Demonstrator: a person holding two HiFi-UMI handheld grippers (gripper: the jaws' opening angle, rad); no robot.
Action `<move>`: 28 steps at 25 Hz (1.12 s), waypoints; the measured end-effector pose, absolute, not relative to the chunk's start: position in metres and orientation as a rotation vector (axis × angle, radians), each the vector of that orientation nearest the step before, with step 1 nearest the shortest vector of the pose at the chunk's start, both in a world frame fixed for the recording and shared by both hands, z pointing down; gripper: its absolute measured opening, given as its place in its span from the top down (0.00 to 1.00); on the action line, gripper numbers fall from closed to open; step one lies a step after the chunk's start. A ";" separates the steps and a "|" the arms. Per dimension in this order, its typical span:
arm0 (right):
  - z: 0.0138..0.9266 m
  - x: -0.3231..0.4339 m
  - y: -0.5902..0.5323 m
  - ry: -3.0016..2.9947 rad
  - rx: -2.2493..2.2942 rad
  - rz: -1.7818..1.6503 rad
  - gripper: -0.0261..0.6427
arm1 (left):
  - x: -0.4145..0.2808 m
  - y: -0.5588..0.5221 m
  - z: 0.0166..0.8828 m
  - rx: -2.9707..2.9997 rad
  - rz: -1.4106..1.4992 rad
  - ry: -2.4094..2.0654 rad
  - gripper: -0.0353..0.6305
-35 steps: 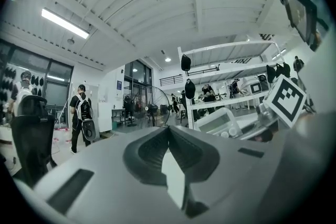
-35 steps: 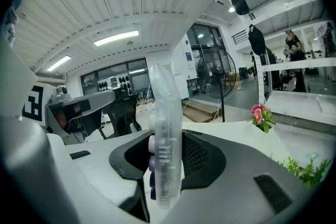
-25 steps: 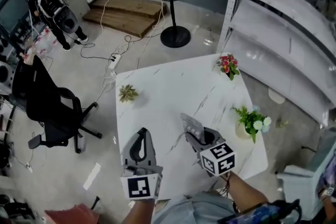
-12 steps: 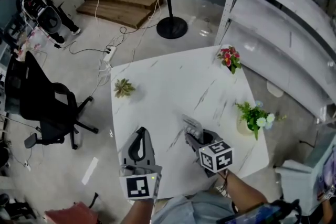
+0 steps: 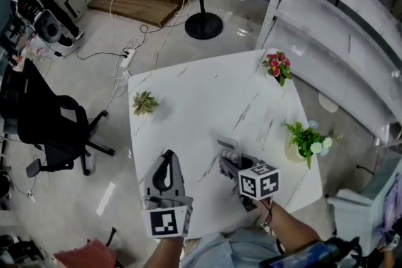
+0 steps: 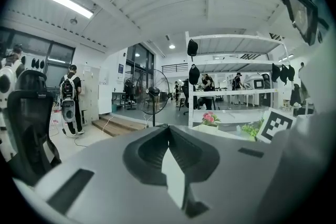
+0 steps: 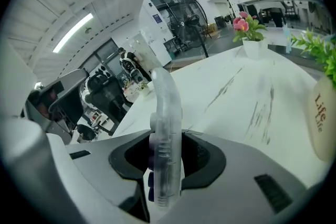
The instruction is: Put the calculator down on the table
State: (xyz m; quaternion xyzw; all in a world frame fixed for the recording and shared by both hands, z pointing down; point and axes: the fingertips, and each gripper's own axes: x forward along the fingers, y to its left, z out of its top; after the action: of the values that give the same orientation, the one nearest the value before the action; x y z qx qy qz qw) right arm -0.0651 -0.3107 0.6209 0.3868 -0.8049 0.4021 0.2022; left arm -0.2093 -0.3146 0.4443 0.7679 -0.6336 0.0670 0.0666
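Observation:
The calculator (image 7: 165,113), in a clear translucent case with dark keys, stands on edge between the jaws of my right gripper (image 7: 167,136), which is shut on it. From the head view, the calculator (image 5: 227,149) sticks out ahead of the right gripper (image 5: 231,161) over the near part of the white marble table (image 5: 201,97). I cannot tell whether it touches the tabletop. My left gripper (image 5: 168,155) hovers at the table's near left corner, tips together and holding nothing; the left gripper view shows those jaws (image 6: 168,127) met.
On the table stand a small succulent (image 5: 144,102) at the left, a pot of pink flowers (image 5: 276,66) at the far right corner and a green plant in a white pot (image 5: 304,142) at the right. A black office chair (image 5: 47,125), a standing fan (image 5: 202,25) and metal shelving (image 5: 339,28) surround it.
The right gripper has sunk toward the tabletop with the calculator and rolled a little. The left gripper has dropped slightly. Both grips look the same.

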 end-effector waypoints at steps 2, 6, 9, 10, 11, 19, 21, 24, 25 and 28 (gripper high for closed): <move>0.623 -0.066 -0.314 -2.235 1.077 1.153 0.74 | -0.209 -0.317 0.446 2.308 0.205 -1.903 0.94; 0.632 -0.065 -0.316 -2.185 1.068 1.151 0.73 | -0.210 -0.321 0.448 2.301 0.208 -1.901 0.94; 0.638 -0.065 -0.313 -2.170 1.063 1.157 0.73 | -0.212 -0.323 0.450 2.294 0.212 -1.900 0.94; 0.638 -0.065 -0.312 -2.172 1.065 1.160 0.73 | -0.213 -0.324 0.450 2.292 0.216 -1.899 0.94; 0.638 -0.066 -0.313 -2.175 1.066 1.161 0.73 | -0.213 -0.324 0.451 2.290 0.220 -1.899 0.94; 0.639 -0.057 -0.318 -2.168 1.067 1.054 0.68 | -0.207 -0.329 0.454 2.295 0.224 -1.885 0.94; 0.640 -0.053 -0.319 -2.162 1.074 1.042 0.66 | -0.205 -0.330 0.453 2.299 0.225 -1.882 0.94; 0.643 -0.047 -0.320 -2.152 1.081 1.044 0.63 | -0.202 -0.330 0.453 2.303 0.229 -1.877 0.94; 0.645 -0.046 -0.321 -2.148 1.080 1.045 0.61 | -0.201 -0.329 0.453 2.302 0.230 -1.875 0.94; 0.650 -0.041 -0.320 -2.138 1.076 1.048 0.59 | -0.198 -0.327 0.451 2.308 0.232 -1.874 0.94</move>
State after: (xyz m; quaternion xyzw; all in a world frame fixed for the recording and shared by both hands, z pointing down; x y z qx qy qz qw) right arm -0.0406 -0.3204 0.6504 0.3975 -0.7898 0.3873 0.2613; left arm -0.1978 -0.3268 0.4514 0.7715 -0.6264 0.0775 0.0797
